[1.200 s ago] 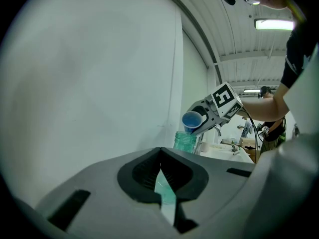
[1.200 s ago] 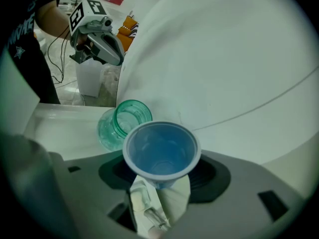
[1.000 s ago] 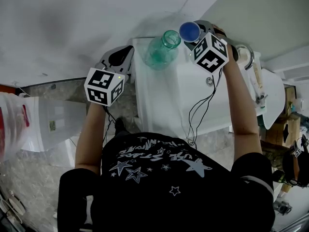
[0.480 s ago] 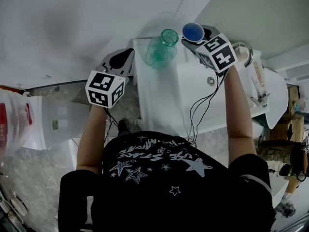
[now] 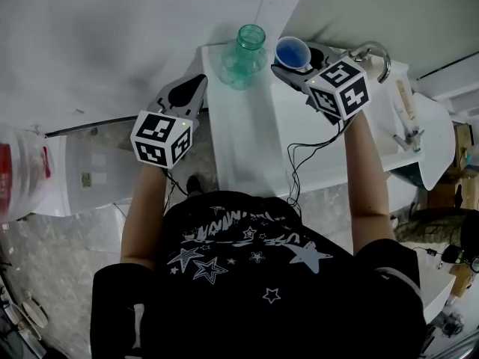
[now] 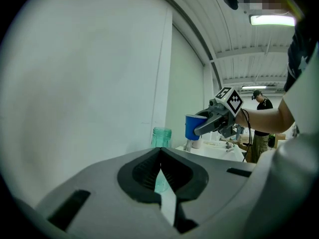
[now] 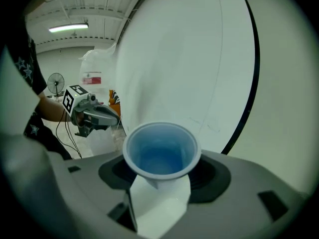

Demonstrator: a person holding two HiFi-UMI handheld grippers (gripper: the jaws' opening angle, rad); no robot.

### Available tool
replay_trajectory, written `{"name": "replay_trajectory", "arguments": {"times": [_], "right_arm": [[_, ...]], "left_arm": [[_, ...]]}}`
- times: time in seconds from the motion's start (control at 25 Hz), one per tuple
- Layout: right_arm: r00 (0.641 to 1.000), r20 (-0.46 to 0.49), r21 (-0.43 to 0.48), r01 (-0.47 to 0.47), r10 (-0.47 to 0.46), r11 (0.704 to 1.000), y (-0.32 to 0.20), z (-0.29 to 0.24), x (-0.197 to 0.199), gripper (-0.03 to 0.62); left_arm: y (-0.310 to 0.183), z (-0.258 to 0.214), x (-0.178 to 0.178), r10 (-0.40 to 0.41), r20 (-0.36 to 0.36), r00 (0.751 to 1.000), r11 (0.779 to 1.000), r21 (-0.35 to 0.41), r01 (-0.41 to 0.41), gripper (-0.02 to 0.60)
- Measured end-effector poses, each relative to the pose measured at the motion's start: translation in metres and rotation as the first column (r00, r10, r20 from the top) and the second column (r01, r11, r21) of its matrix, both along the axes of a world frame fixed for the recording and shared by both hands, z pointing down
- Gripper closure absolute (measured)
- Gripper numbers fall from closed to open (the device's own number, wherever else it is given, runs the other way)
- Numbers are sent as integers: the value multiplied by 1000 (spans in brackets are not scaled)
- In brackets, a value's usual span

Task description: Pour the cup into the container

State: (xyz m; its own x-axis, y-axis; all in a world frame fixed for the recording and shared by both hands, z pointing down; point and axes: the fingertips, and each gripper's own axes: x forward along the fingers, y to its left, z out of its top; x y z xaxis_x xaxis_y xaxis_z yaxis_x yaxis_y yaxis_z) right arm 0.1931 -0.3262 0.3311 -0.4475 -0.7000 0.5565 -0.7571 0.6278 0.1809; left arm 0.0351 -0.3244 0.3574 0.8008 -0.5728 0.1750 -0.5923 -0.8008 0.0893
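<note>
A blue plastic cup [image 5: 293,52] stands upright between the jaws of my right gripper [image 5: 301,69], which is shut on it. In the right gripper view the cup [image 7: 162,153] shows its open mouth and blue inside; whether it holds liquid I cannot tell. A teal glass jar [image 5: 241,54] stands uncapped on the white counter [image 5: 247,140], just left of the cup and apart from it. My left gripper [image 5: 193,87] hangs off the counter's left edge, left of the jar, shut with nothing in it. The left gripper view shows the jar [image 6: 161,136] beyond its closed jaws.
A chrome faucet [image 5: 374,52] and a sink basin [image 5: 426,140] lie right of the cup. A white wall runs behind the counter. A white bag [image 5: 22,182] sits on the floor at the left. A person [image 6: 260,106] stands far off.
My right gripper has carried the cup a little away from the jar's mouth, to its right. The left gripper has stayed beside the counter's edge.
</note>
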Motion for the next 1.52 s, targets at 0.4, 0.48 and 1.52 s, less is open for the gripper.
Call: {"name": "replay_trajectory", "arguments": {"times": [0.4, 0.48, 1.52], "right_arm": [[990, 102, -15, 95, -93, 995, 59, 39, -19, 312], [985, 119, -28, 126, -122, 992, 72, 48, -23, 312], [852, 209, -158, 513, -479, 844, 203, 169, -113, 312]], "left_arm": [[44, 20, -5, -71, 13, 997, 996, -44, 71, 572], [53, 25, -5, -91, 21, 996, 994, -60, 92, 572], [158, 82, -44, -328, 98, 940, 926, -164, 340, 572]]}}
